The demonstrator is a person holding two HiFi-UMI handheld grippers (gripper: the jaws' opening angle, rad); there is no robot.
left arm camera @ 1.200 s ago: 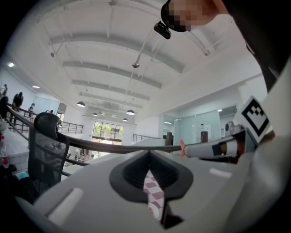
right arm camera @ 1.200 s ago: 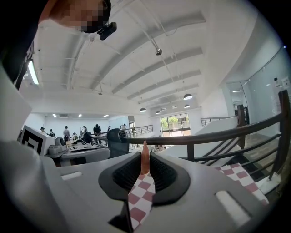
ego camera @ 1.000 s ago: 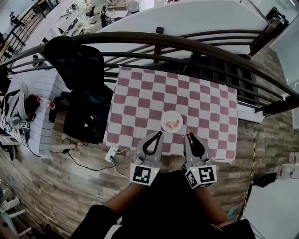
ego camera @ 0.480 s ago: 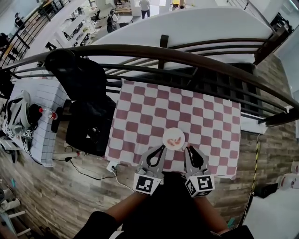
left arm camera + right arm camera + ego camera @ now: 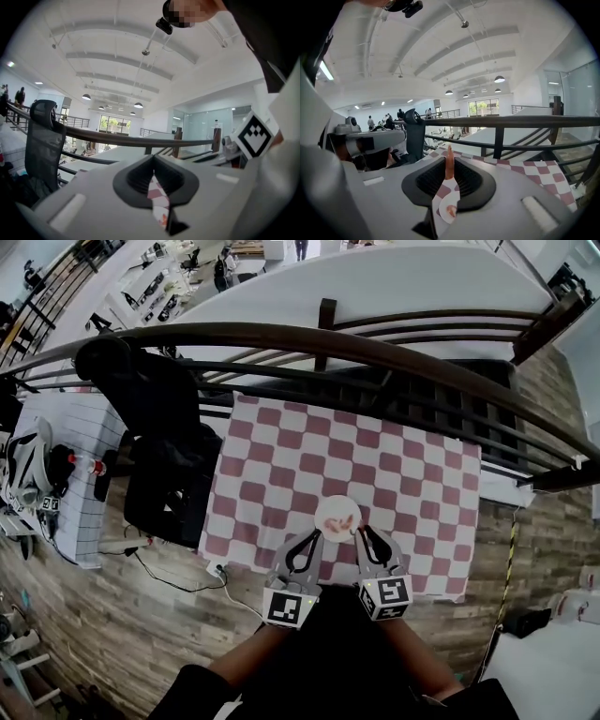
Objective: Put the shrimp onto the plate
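**One shrimp pinched in the right gripper, just short of the plate**

A dark curved railing [image 5: 375, 343] sweeps across the far side of the space, with wood-plank floor [image 5: 112, 615] below it. Against the railing stands a table under a red-and-white checked cloth [image 5: 403, 474]. To the left of that are a black chair [image 5: 159, 399] and a white side table [image 5: 80, 427] cluttered with small gear.

The person stands at the near edge of the checked table, holding both grippers forward and side by side. The left gripper [image 5: 315, 534] has its jaws drawn together at the tips with nothing between them. In its own view only a sliver of checked cloth shows through the slot behind them. Its tips lie just beside the near left edge of the plate [image 5: 330, 506].

The right gripper [image 5: 359, 530] sits at the plate's near right edge. Its jaws are clamped on an orange shrimp [image 5: 449, 161], which stands upright between the tips with its thin end pointing up.

The plate is small, round and white, and sits on the cloth near the table's front edge, between and just ahead of the two grippers. Another shrimp [image 5: 343, 521] already lies on it. It also shows in the right gripper view, below the held one.
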